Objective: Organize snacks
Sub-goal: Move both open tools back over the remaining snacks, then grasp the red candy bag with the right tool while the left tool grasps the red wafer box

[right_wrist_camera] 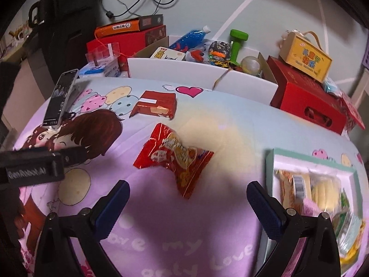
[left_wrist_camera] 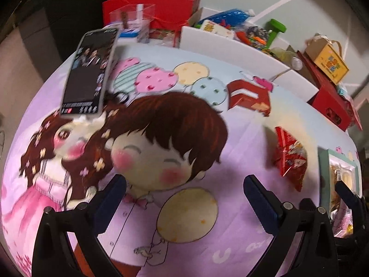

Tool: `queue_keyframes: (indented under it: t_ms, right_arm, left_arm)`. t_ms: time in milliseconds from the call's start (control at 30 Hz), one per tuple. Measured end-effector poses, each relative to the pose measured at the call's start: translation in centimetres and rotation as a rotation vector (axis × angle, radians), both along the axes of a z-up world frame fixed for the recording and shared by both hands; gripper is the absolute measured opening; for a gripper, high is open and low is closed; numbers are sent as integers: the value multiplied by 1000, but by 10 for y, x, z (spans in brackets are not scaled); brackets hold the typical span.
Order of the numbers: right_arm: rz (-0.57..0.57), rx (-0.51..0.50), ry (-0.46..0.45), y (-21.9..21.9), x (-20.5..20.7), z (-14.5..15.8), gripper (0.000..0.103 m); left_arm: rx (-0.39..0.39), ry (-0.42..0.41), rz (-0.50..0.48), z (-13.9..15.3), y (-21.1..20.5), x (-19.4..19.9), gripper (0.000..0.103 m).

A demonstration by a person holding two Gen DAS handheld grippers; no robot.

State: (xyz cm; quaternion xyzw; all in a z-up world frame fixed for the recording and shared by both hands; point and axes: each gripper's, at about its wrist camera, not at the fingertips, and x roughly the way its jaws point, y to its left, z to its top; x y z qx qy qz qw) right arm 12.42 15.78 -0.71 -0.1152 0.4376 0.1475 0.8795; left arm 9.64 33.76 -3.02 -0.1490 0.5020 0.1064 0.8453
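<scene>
A red snack packet lies on the cartoon-printed cloth, just ahead of my right gripper, which is open with nothing between its fingers. Farther back lies a red wrapped bar. A teal-rimmed tray at the right holds several wrapped snacks. My left gripper is open and empty over the cloth, left of the red packet; its black body shows at the left in the right wrist view. The right gripper's fingers show at the far right edge.
A phone lies at the far left of the cloth. Behind the cloth stand white boxes with toys, a green dumbbell, red boxes, a yellow carry box and a clear plastic case.
</scene>
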Motion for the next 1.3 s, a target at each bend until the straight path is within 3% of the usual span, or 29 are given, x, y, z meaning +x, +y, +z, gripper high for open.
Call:
queue_keyframes:
  t_ms: [200, 433, 600, 733, 800, 900, 1100, 1300]
  right_arm:
    - [66, -50, 50, 10, 24, -4, 98]
    - [112, -129, 92, 21, 49, -17, 88]
    - [144, -132, 117, 29, 65, -20, 84]
    - [161, -130, 159, 36, 78, -24, 68]
    - [168, -139, 172, 38, 80, -26, 66]
    - [169, -139, 195, 36, 84, -30, 47]
    - [142, -86, 211, 22, 93, -27, 43]
    - [71, -64, 218, 4, 110, -21, 43]
  left_arm:
    - [-20, -2, -79, 13, 1, 28, 101]
    - [-48, 53, -135, 5, 6, 58, 101]
    - [-24, 46, -190, 8, 3, 74, 101]
    - [-21, 45, -207, 11, 3, 92, 101]
    - [-25, 42, -223, 13, -1, 98, 101]
    - [-39, 41, -238, 14, -8, 110, 101]
    - [-93, 50, -221, 8, -16, 129, 101]
    - [-93, 58, -235, 0, -31, 147, 101]
